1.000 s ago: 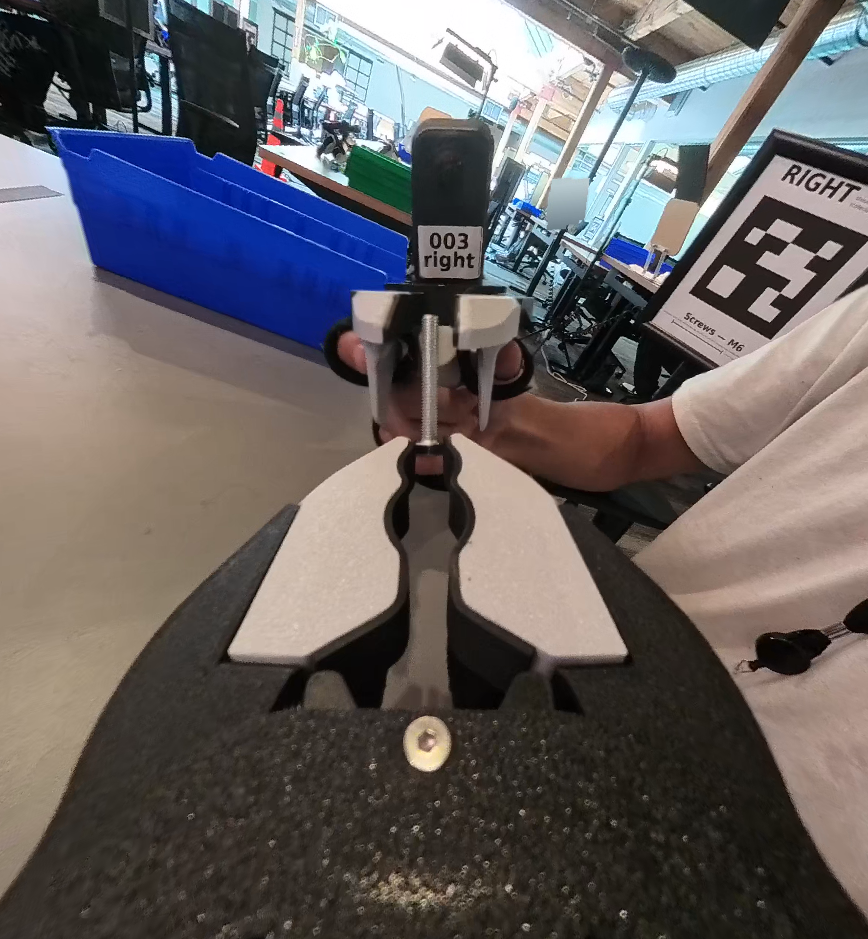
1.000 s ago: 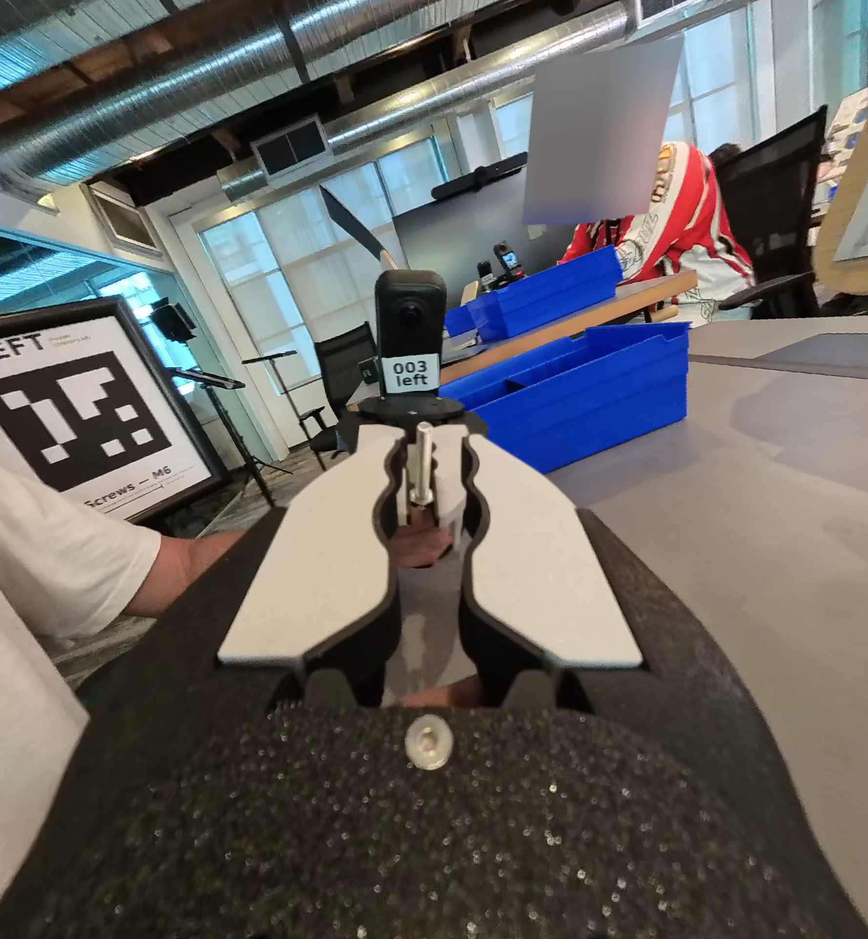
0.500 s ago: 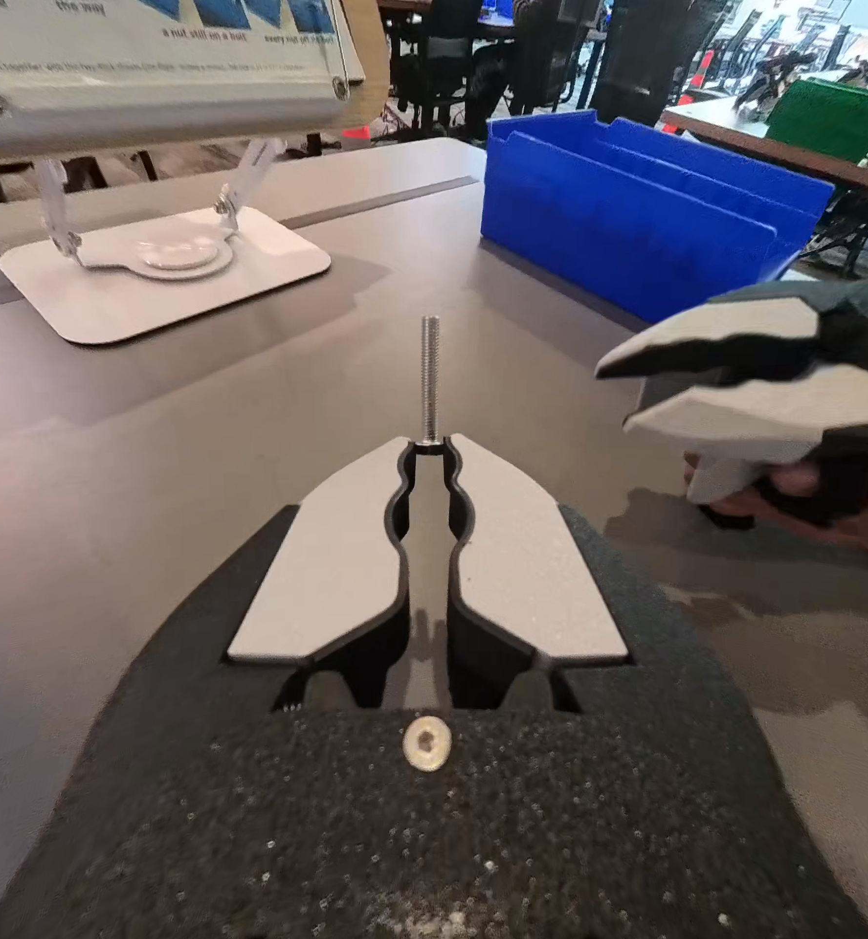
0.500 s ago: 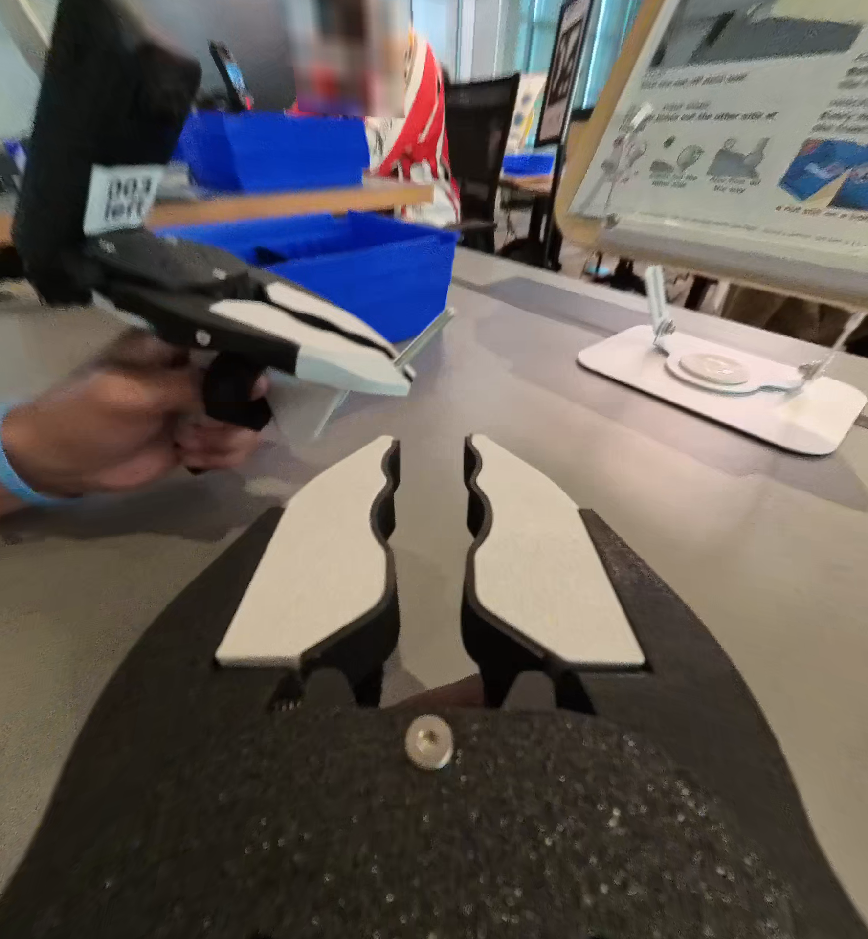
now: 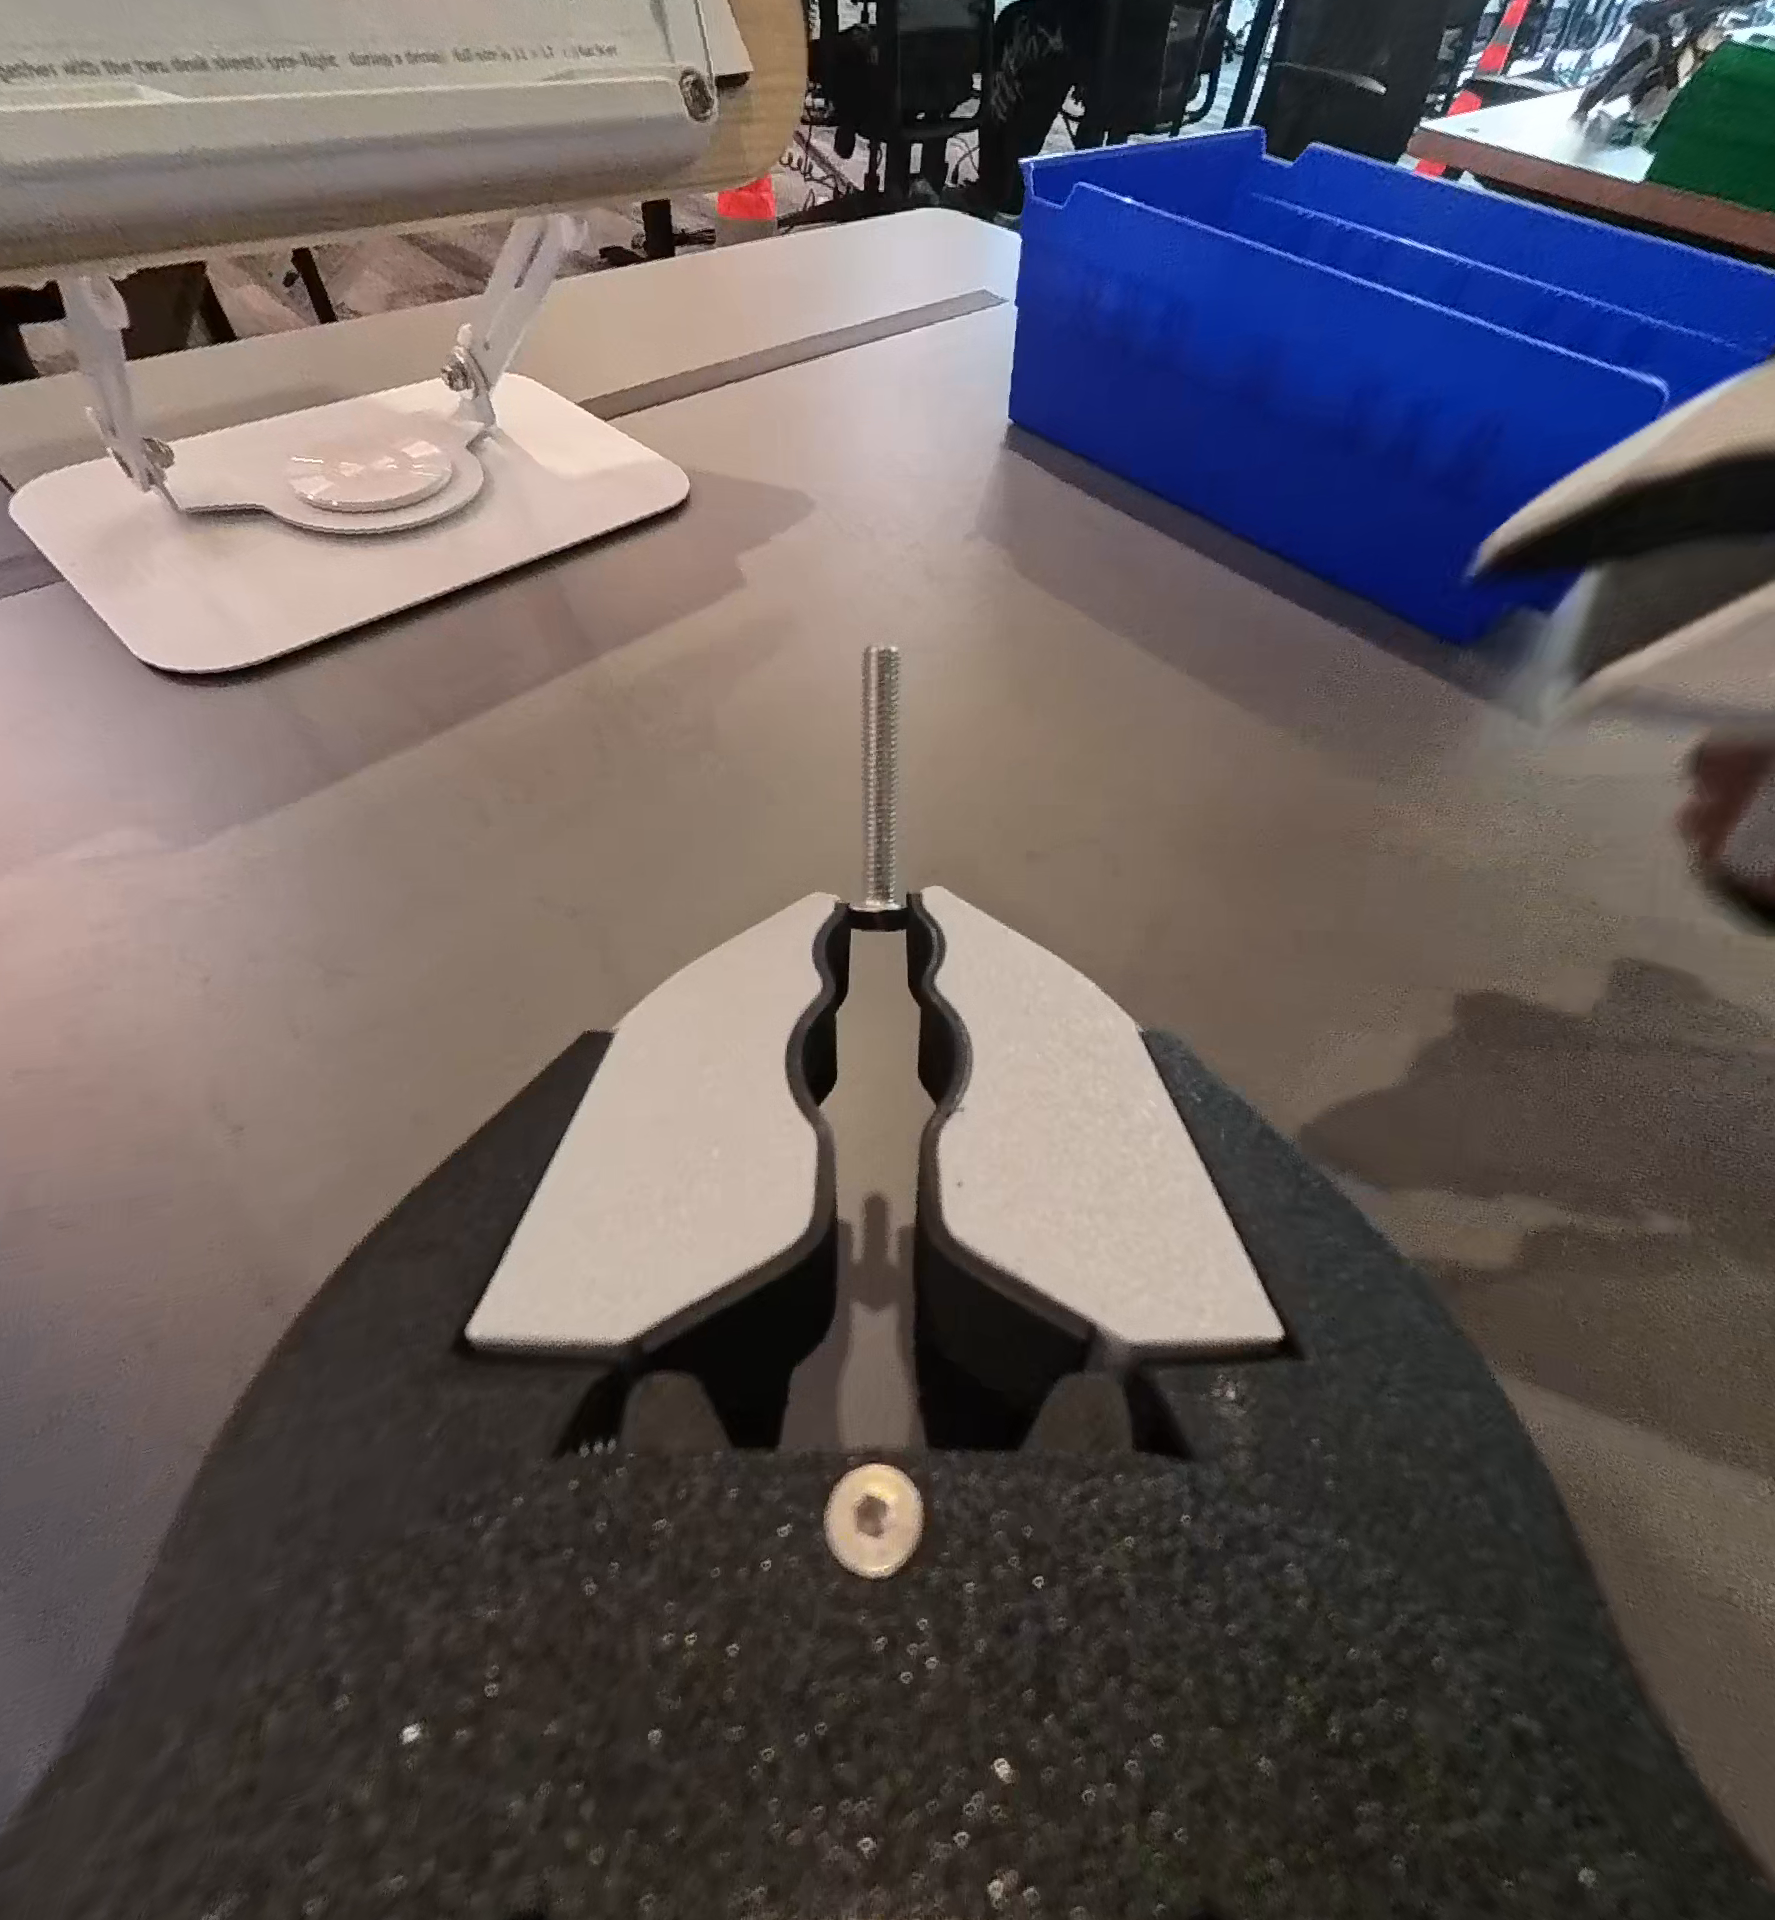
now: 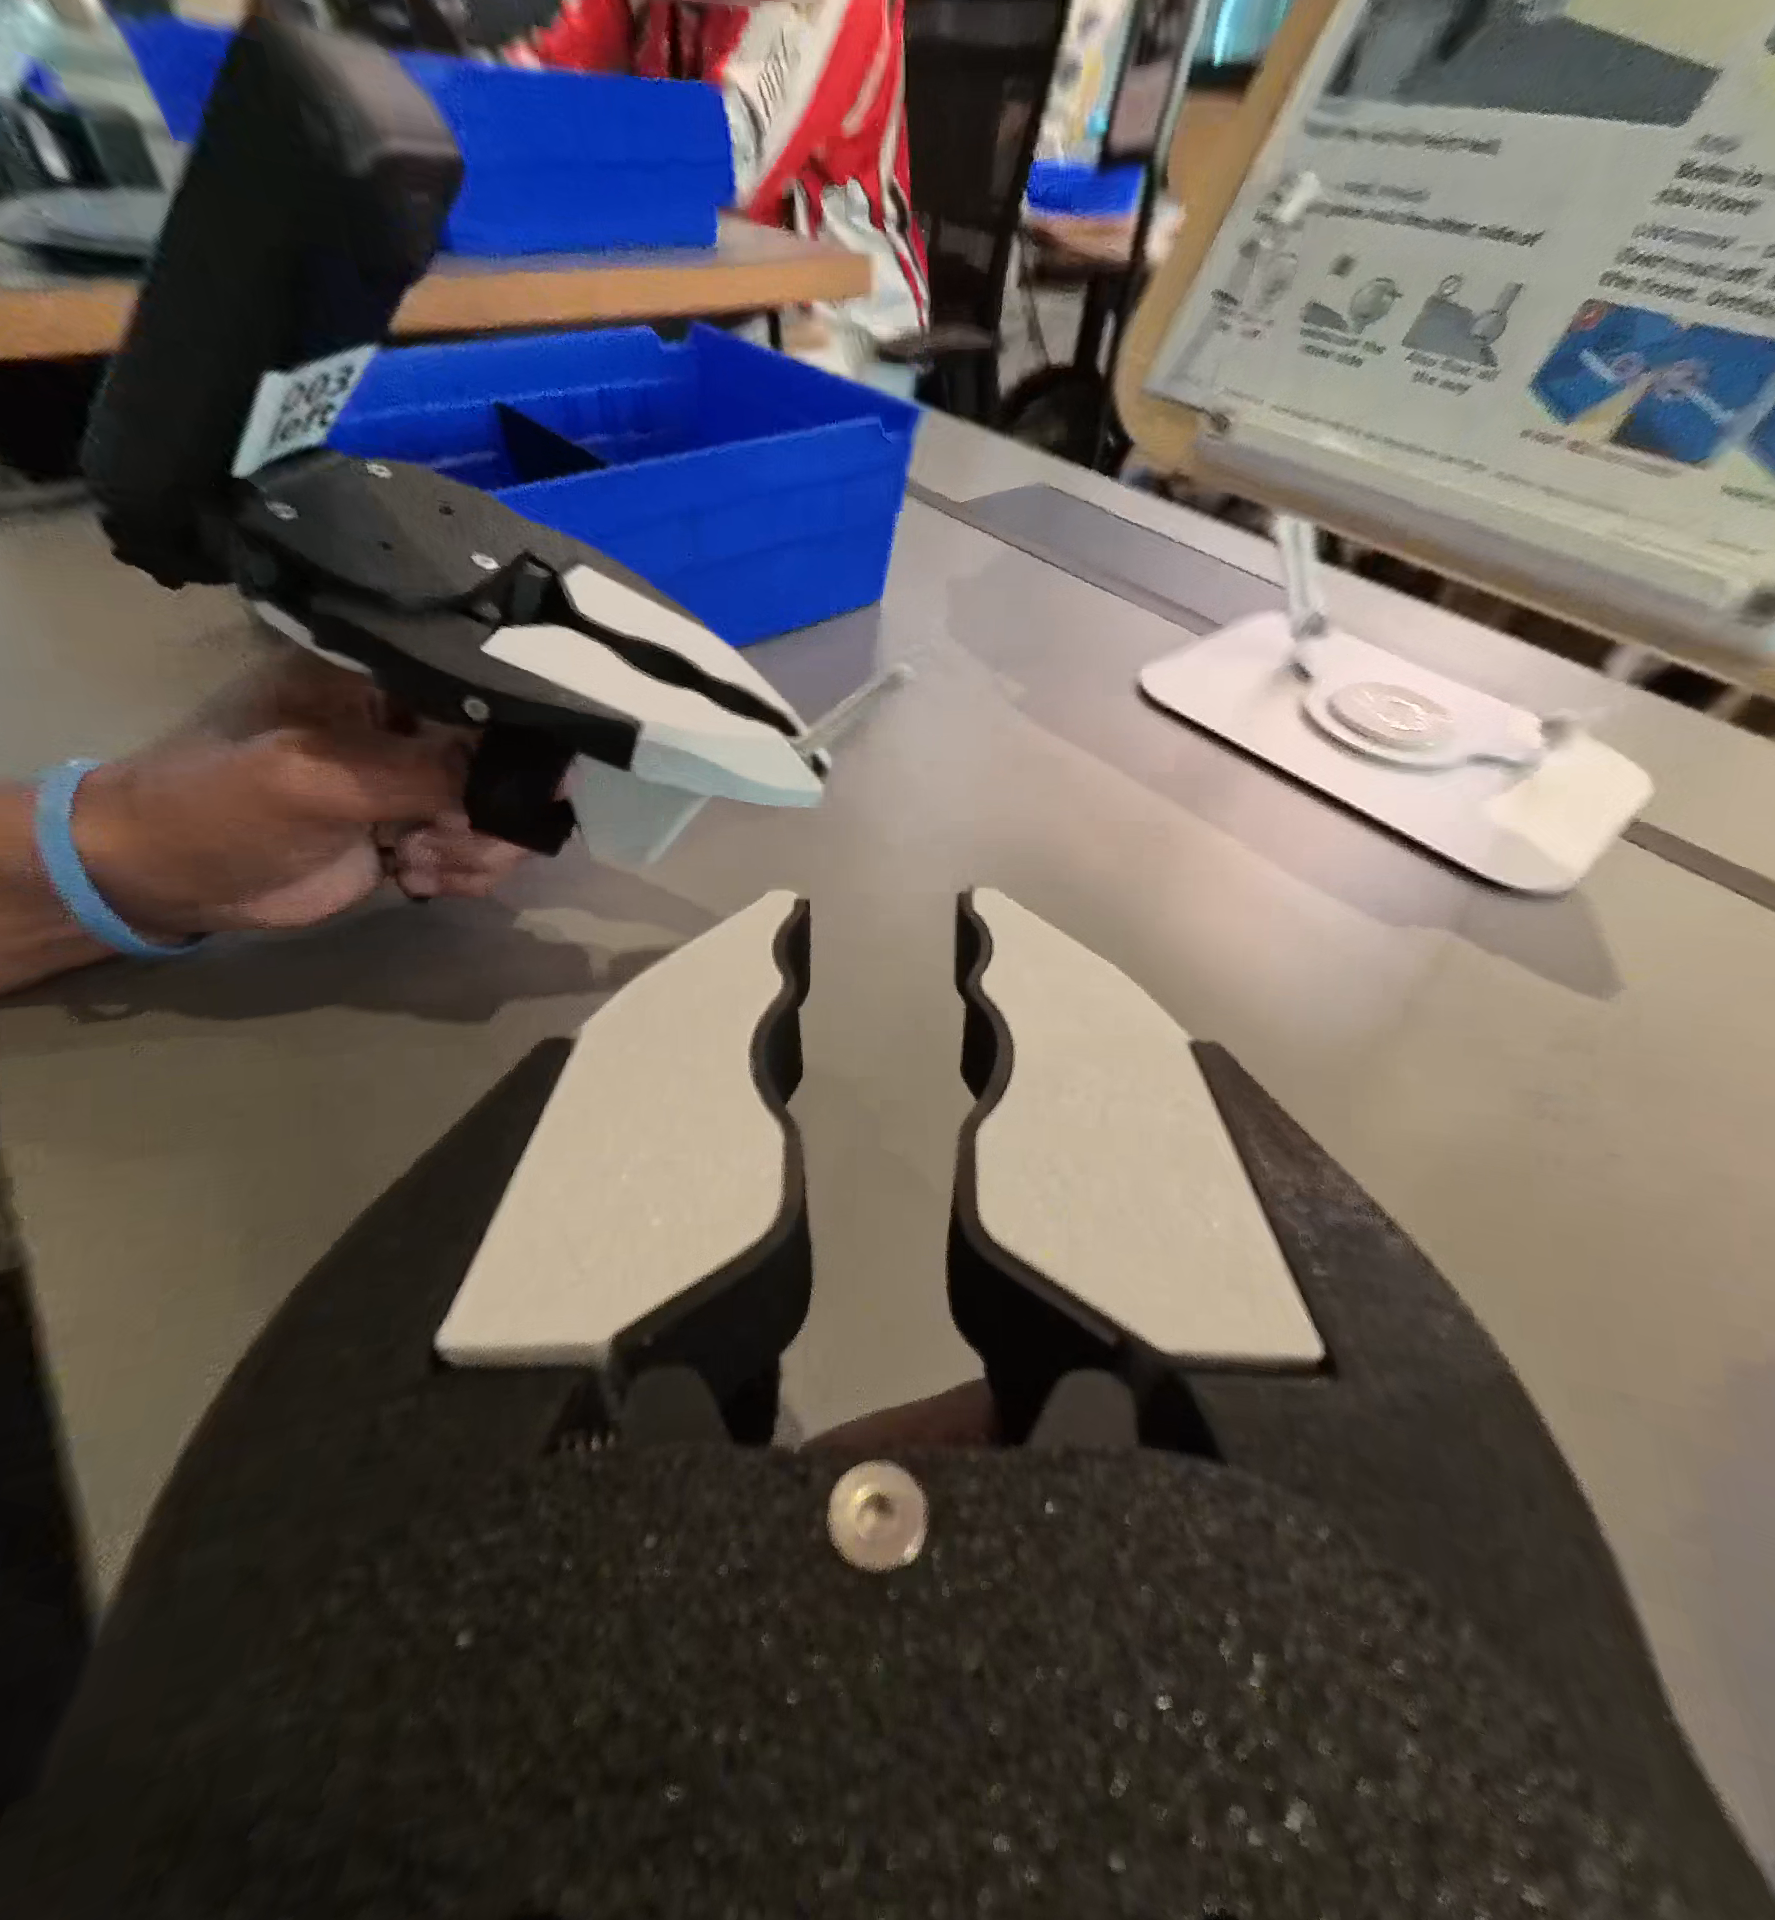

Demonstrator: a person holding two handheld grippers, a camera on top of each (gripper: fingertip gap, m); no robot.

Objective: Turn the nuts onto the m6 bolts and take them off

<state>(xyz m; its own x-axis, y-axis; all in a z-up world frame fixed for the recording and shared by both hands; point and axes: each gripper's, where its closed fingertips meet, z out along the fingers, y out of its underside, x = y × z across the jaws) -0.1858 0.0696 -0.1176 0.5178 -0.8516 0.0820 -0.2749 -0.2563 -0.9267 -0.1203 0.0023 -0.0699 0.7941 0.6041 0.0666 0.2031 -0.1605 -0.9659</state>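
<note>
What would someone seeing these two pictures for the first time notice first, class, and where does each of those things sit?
The eye lands on the silver bolt standing out from the tips of the left gripper, pinched by its head, with no nut on its thread. Next comes the blue bin on the grey table, far right in the left wrist view. The right gripper hangs open over bare table, holding nothing.
</note>
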